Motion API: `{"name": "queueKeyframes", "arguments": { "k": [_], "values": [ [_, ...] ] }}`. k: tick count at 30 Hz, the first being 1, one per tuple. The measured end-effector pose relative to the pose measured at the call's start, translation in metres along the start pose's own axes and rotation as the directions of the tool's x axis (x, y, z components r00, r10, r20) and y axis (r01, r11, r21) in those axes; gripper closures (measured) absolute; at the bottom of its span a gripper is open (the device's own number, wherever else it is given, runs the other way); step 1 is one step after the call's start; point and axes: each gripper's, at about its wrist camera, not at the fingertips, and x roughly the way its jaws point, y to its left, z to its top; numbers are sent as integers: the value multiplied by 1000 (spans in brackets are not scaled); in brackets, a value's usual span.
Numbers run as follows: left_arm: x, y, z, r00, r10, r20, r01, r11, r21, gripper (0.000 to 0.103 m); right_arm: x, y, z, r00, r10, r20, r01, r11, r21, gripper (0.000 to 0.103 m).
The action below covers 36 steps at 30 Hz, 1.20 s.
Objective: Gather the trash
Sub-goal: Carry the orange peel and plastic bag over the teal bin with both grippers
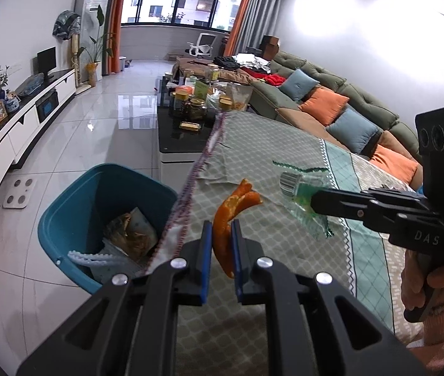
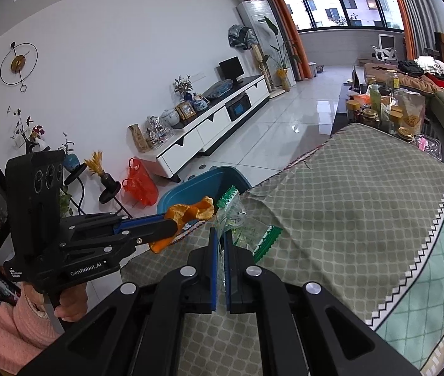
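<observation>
- Left wrist view: the left gripper [image 1: 222, 241] has its blue-padded jaws clamped on a curled strip of orange citrus peel [image 1: 232, 210]; the peel stands up between the pads, its upper end curling forward and to the right past the jaw tips.
- Beneath these jaws lies a worktop covered by a grey-green lattice-patterned cloth with a teal checked border [image 1: 269, 156].
- Ahead and to the left of the left jaws, below the cloth edge, stands a teal plastic waste bin [image 1: 65, 213] on the floor. It holds crumpled paper-like wrappers [image 1: 131, 228] and a pale blue item with a scalloped edge [image 1: 96, 258].
- To the right of the left jaws, the right gripper [image 1: 311, 202] reaches in from the side, closed on a clear plastic wrapper with green print and a barcode [image 1: 297, 188]. The wrapper hangs clear above the cloth.
- Right wrist view: the right gripper [image 2: 220, 244] has its jaws pressed together on the clear wrapper [image 2: 240, 225], which fans out ahead of the tips.
- The left gripper [image 2: 174, 227] enters from the left of the right jaws, gripping the orange peel [image 2: 190, 213]. Peel and wrapper sit just beside each other; whether they touch cannot be told.
- The teal bin's rim [image 2: 196, 185] shows directly beyond both loads.
- Farther ahead of the jaws, a black-topped coffee table crowded with jars and packets [image 2: 378, 109].
</observation>
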Motion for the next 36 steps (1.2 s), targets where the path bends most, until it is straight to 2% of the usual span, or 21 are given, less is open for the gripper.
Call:
{"name": "queueKeyframes", "arguments": {
  "k": [22, 36],
  "values": [
    [-8, 34, 6, 995, 97, 29, -95, 994, -54, 90, 37, 20, 24, 999, 34, -35, -36, 998, -55, 99],
    [-5, 47, 9, 991, 132, 30, -129, 988, -86, 90, 64, 36, 31, 997, 51, -65, -57, 994, -89, 99]
  ]
}}
